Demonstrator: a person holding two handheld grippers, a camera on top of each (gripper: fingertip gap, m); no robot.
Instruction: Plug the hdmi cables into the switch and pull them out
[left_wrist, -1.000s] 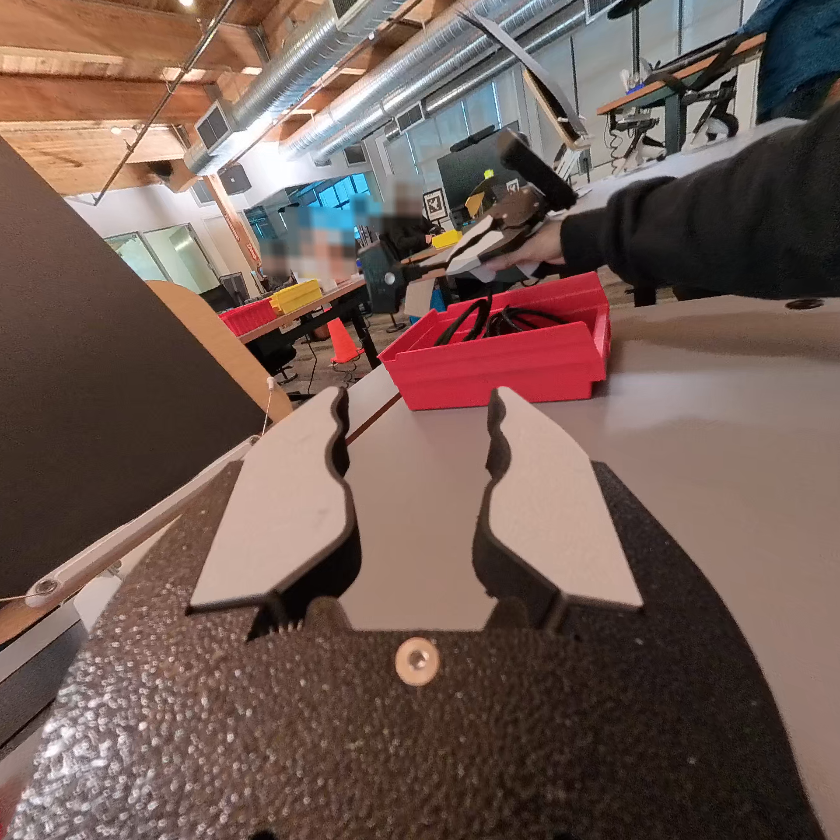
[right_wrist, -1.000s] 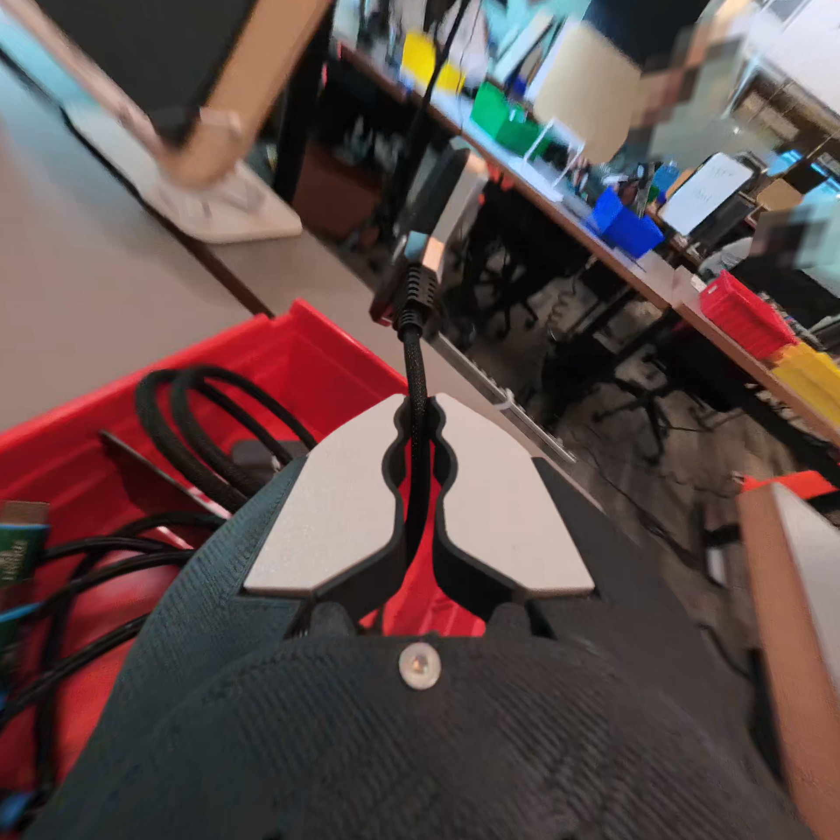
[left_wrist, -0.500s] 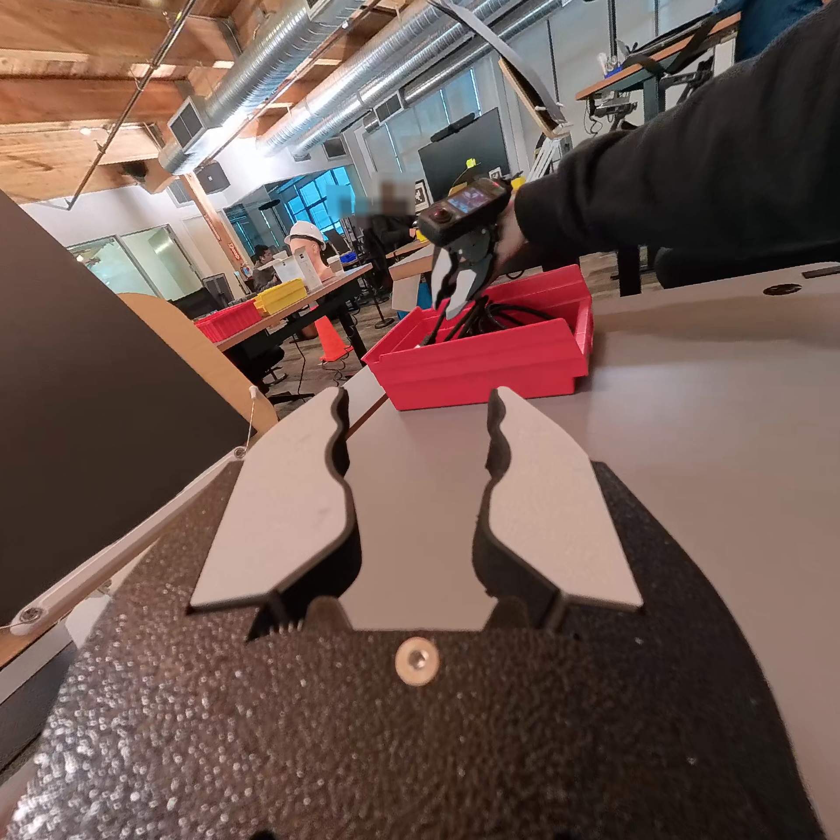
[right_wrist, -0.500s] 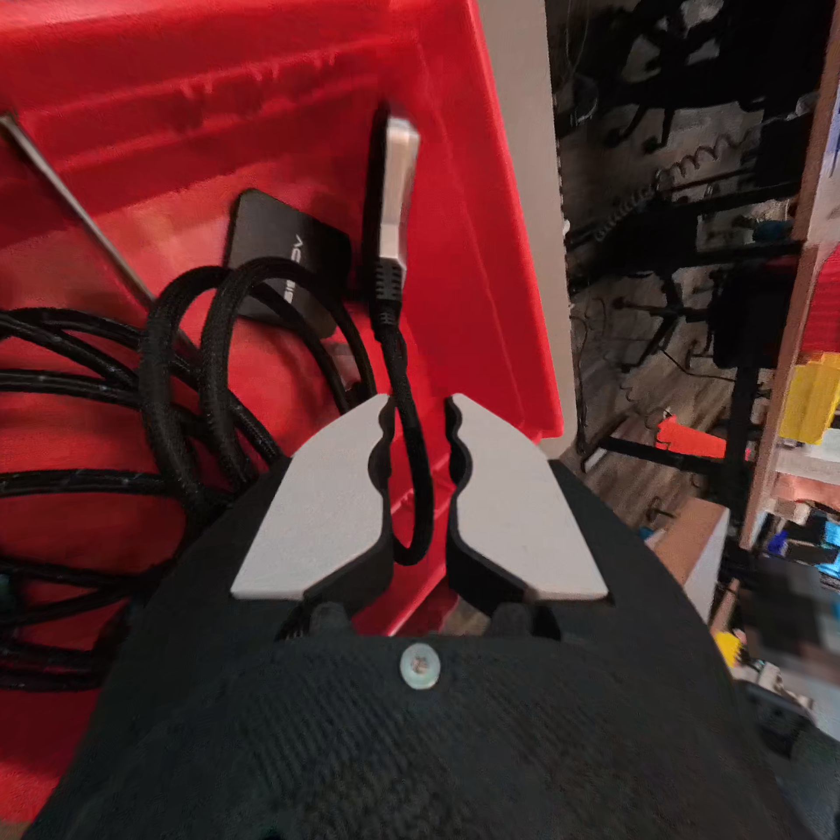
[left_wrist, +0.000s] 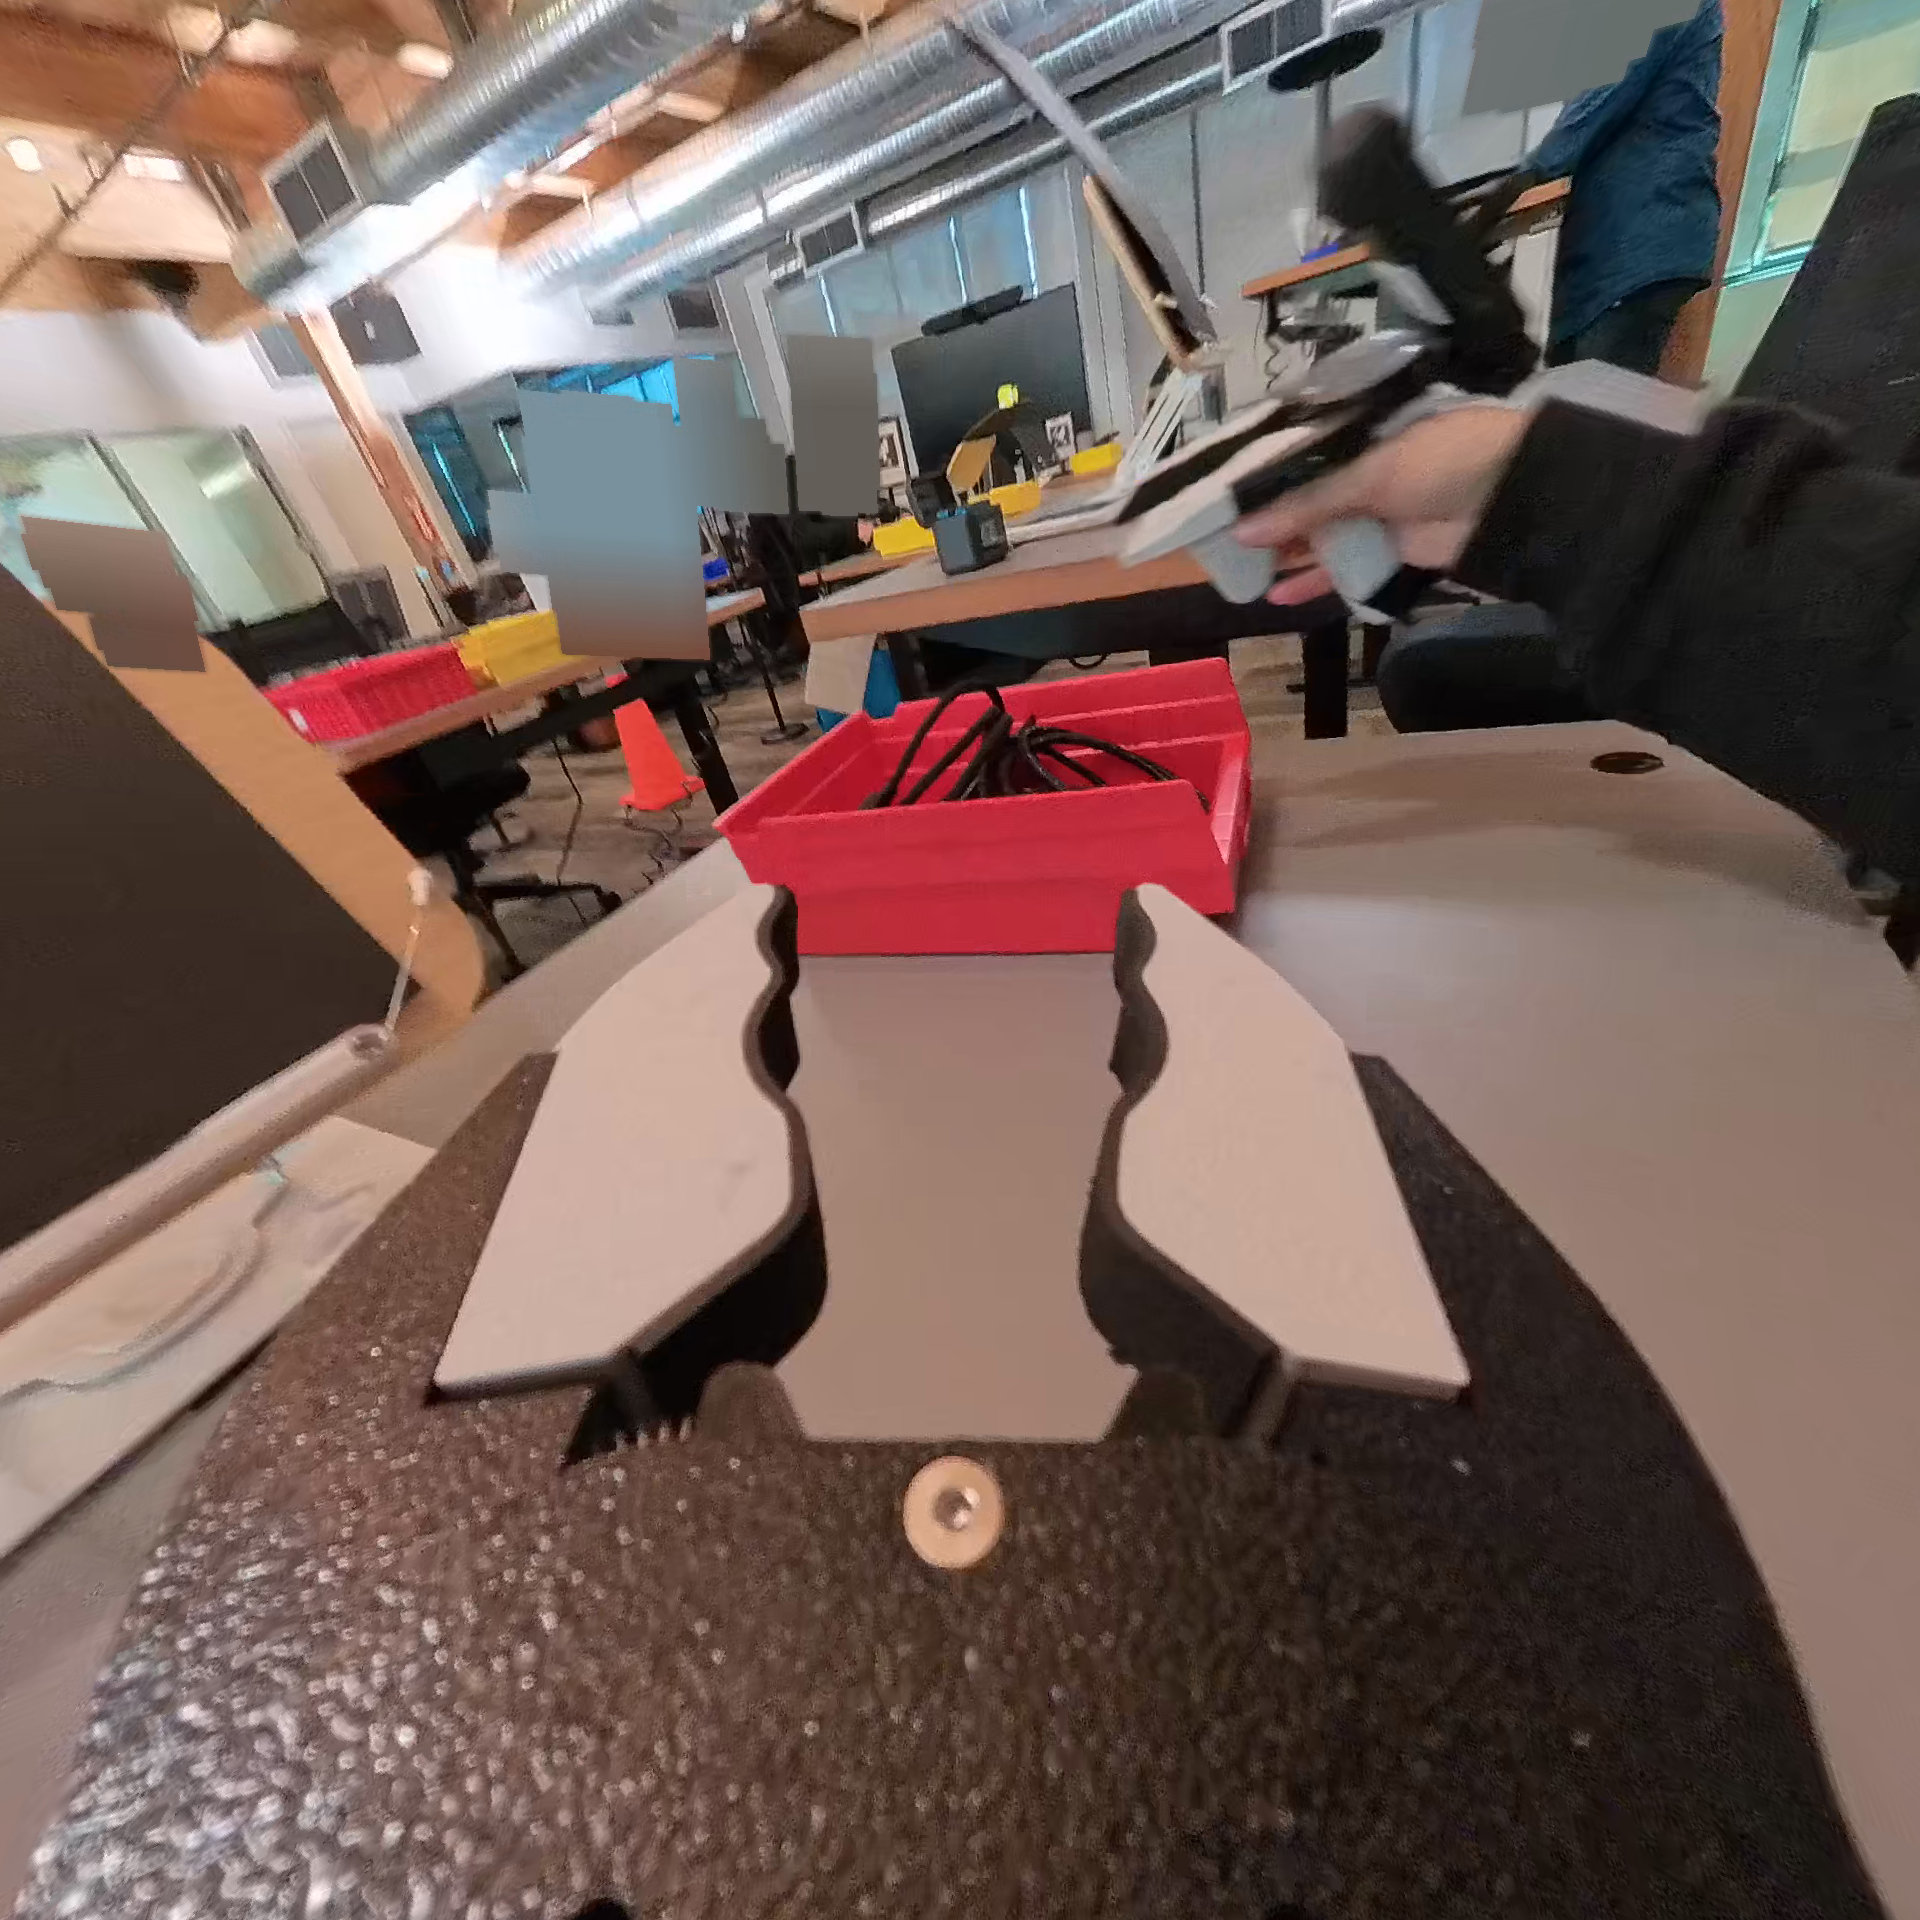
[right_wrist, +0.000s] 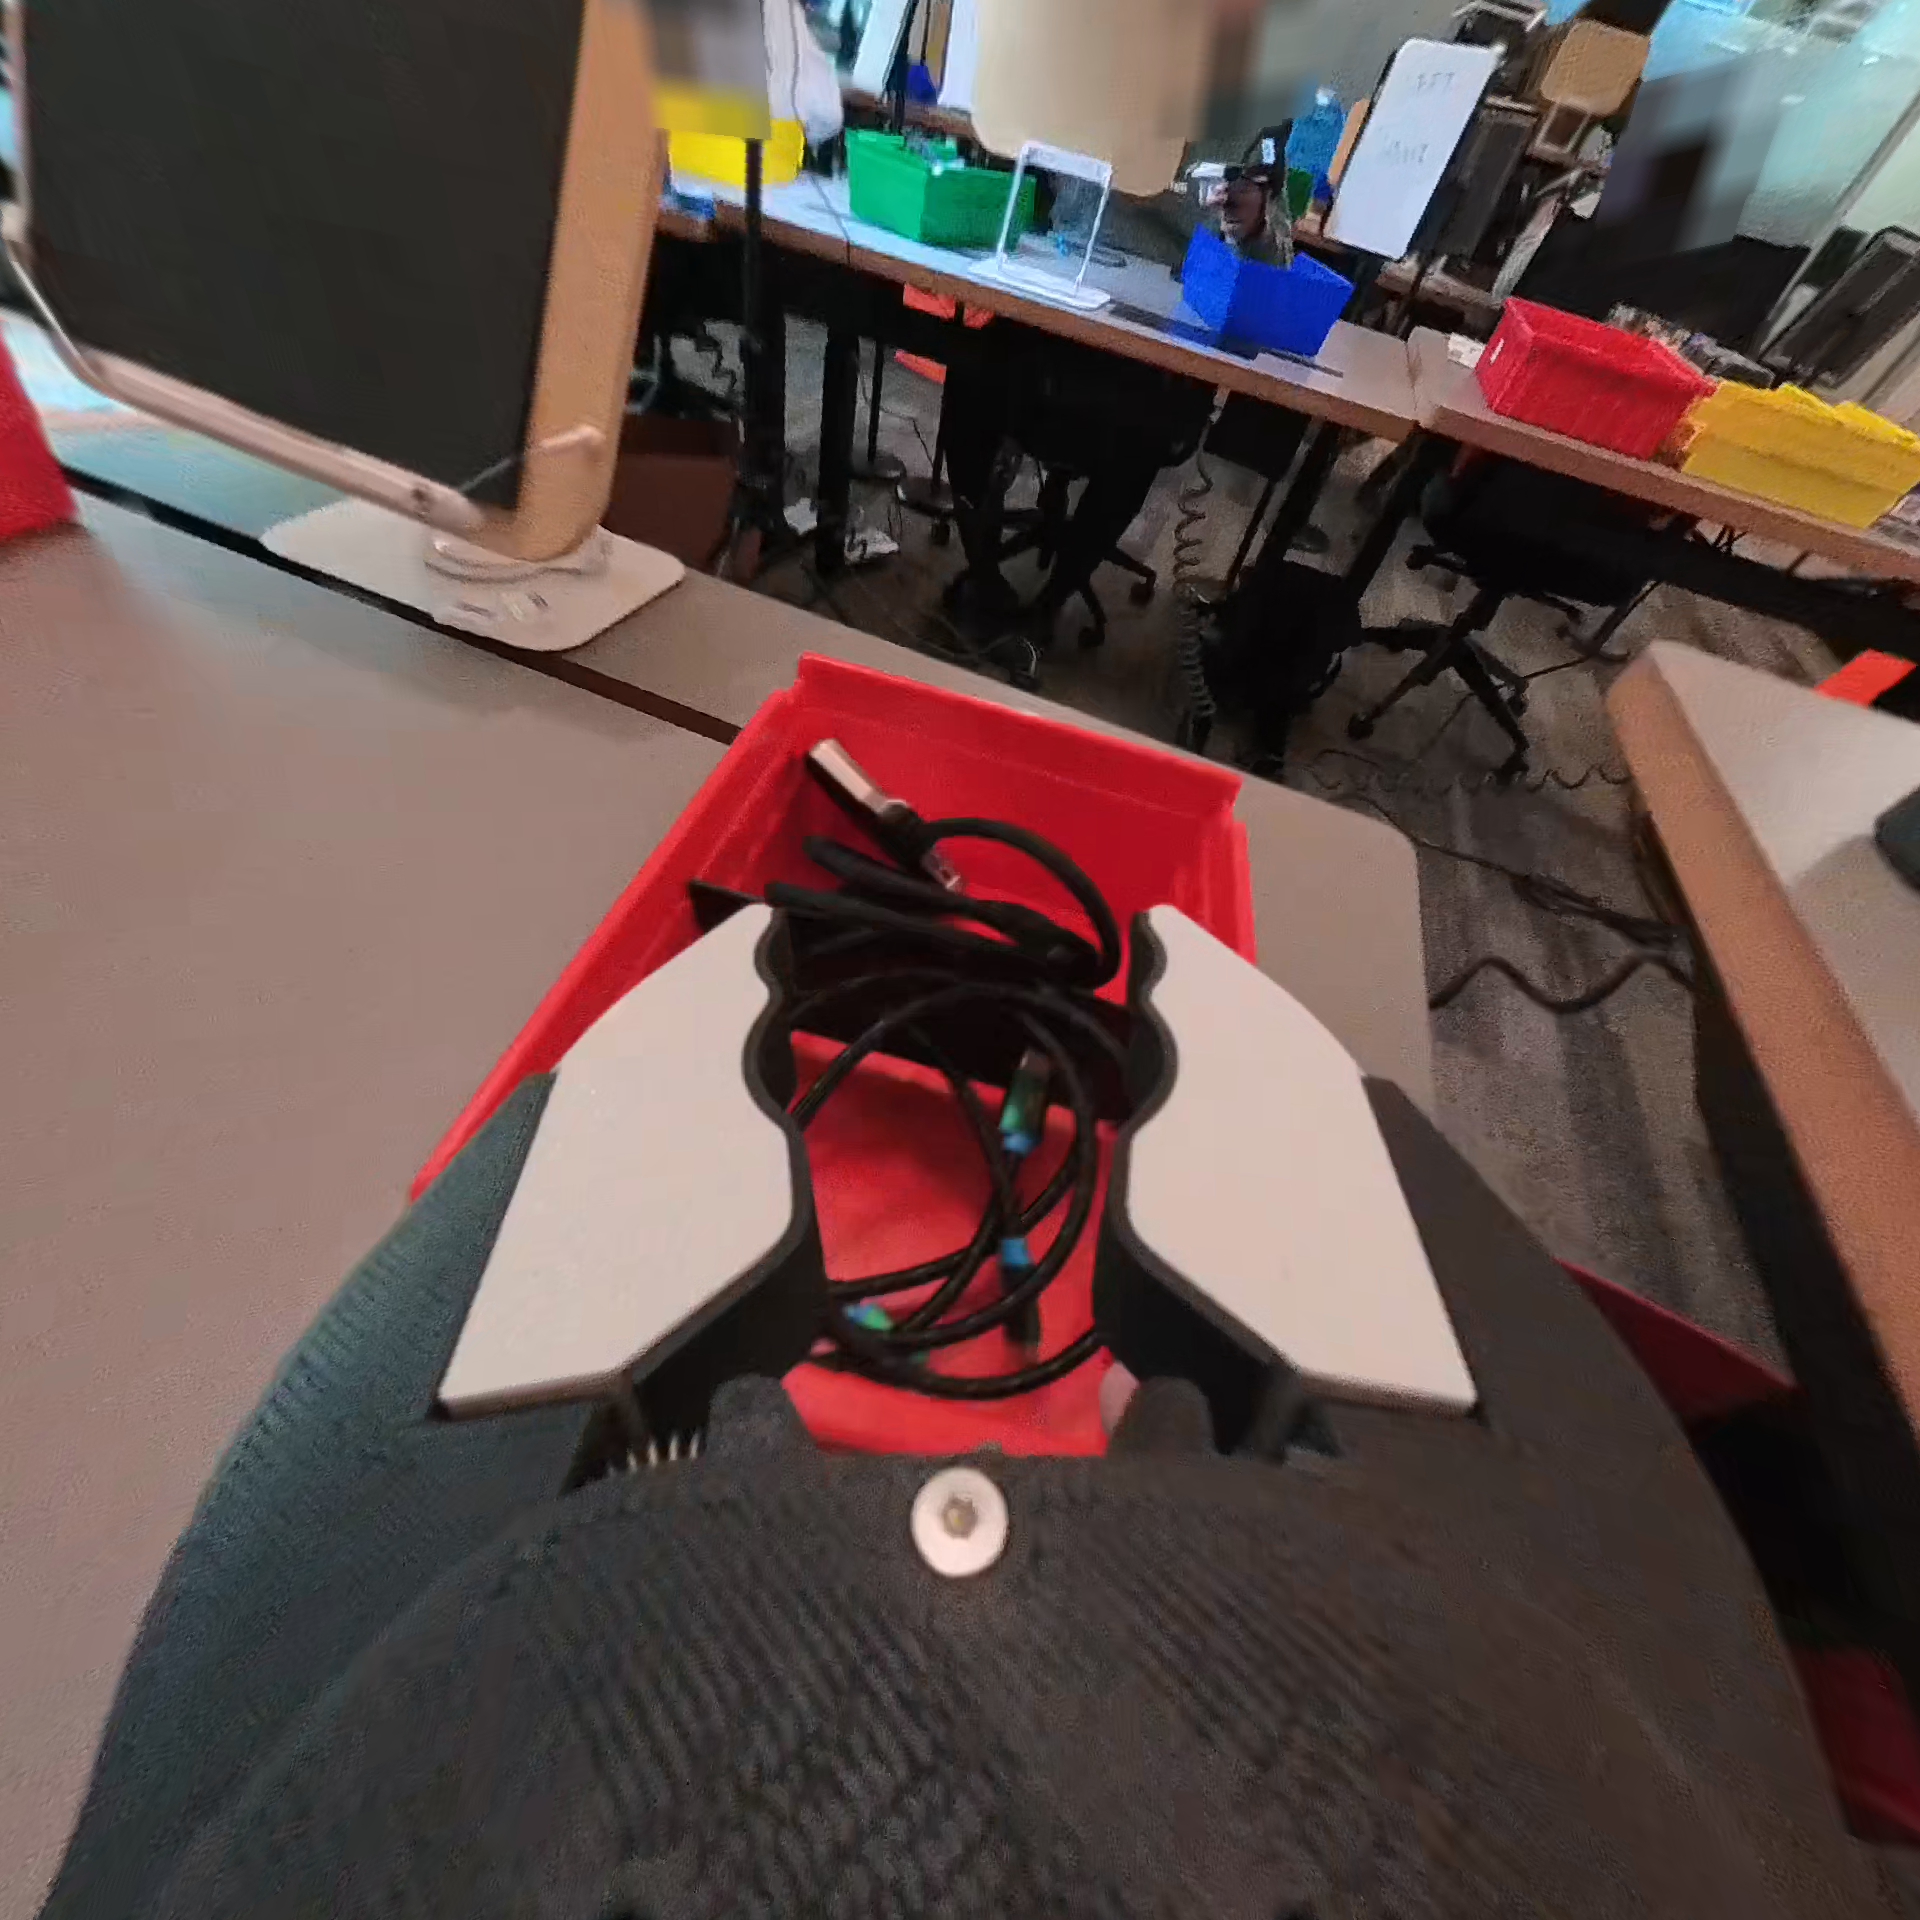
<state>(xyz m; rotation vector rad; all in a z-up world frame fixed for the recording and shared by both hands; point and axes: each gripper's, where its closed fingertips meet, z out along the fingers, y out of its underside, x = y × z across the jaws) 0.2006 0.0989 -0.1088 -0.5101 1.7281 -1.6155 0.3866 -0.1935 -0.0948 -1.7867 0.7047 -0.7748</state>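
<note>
A: Right tongs (right_wrist: 956, 1049): spread wide, nothing between them, held above the red bin (right_wrist: 1226, 821). Left tongs (left_wrist: 956, 1029): also wide and empty, low over the grey worktop (left_wrist: 1558, 1039), pointing at the bin from the near side.

B: Cables?

A: The hdmi cables (right_wrist: 966, 1039) lie coiled in the bin, a black tangle. One silver-shelled plug (right_wrist: 857, 781) rests at the far wall, tilted up. I cannot make out the switch for certain; a dark flat thing lies under the coils, too covered to name.

B: So the step in hand?

A: My reading: picking a cable out. Best to come down on the stiff neck just behind the silver plug, not on the loose braid, so the plug does not swing. Lift slowly; the loops overlap and one may drag the rest.

B: What does each view add?

A: The right view looks down into the bin: plug, coils, coloured bands on the cables, plus the monitor stand (right_wrist: 520, 582) beyond. The left view shows only loops over the rim, but it catches the right tongs from outside, raised well above the bin in the person's hand (left_wrist: 1382, 499), blurred.
</note>
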